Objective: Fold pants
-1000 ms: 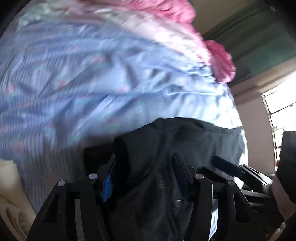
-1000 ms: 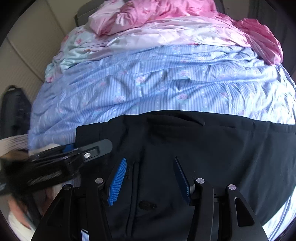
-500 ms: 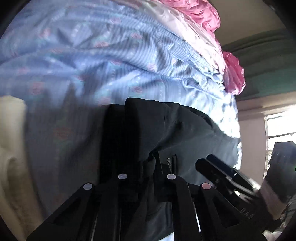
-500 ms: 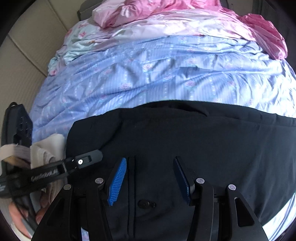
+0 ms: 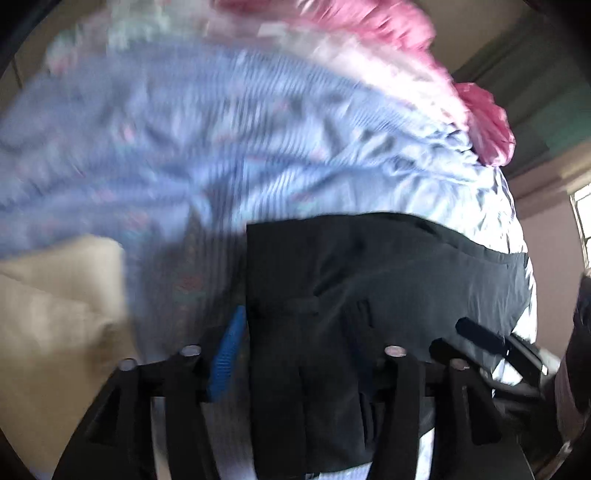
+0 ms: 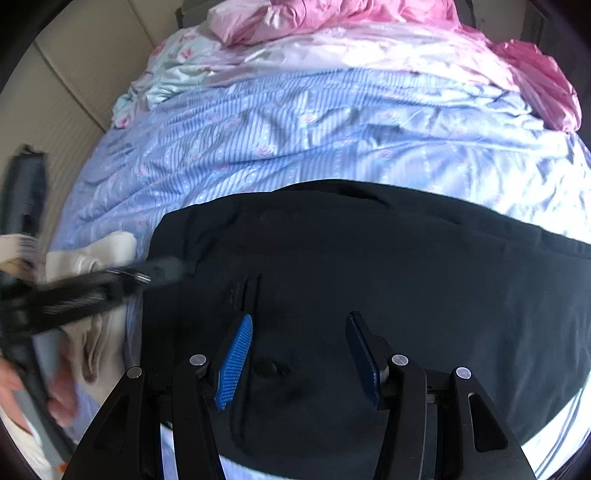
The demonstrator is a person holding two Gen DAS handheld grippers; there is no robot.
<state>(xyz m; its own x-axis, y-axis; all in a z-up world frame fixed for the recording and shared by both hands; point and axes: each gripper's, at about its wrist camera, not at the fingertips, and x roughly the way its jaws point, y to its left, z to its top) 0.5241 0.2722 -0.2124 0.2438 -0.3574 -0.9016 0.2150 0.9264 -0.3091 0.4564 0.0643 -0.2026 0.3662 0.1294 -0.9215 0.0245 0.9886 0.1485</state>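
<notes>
1. Black fabric pants lie spread flat on a bed covered by a blue striped floral sheet. Waist end, with button and fly, sits at the near edge under both cameras.
2. Left gripper: jaws opening. Left corner of the pants' waist is between the fingers, cloth running down the gap. Blue ribbed pad on the left finger stands clear of the cloth edge; the right finger is lost against the black fabric, so contact there can't be judged. Reads as released, not clamped. Frame is motion-blurred.
3. In the right wrist view the left gripper comes in from the left as a blurred black bar, tip at the pants' left edge.
4. Right gripper: jaws parted, nothing pinched. Both blue pads visible with a wide gap. It hovers over the waist, the button area directly between and below the fingers. Whether the tips touch the cloth can't be told.
5. Cream-coloured folded cloth lies on the sheet just left of the pants, beside the left gripper.
6. Crumpled pink satin bedding is piled at the far end of the bed, well apart from the pants.
</notes>
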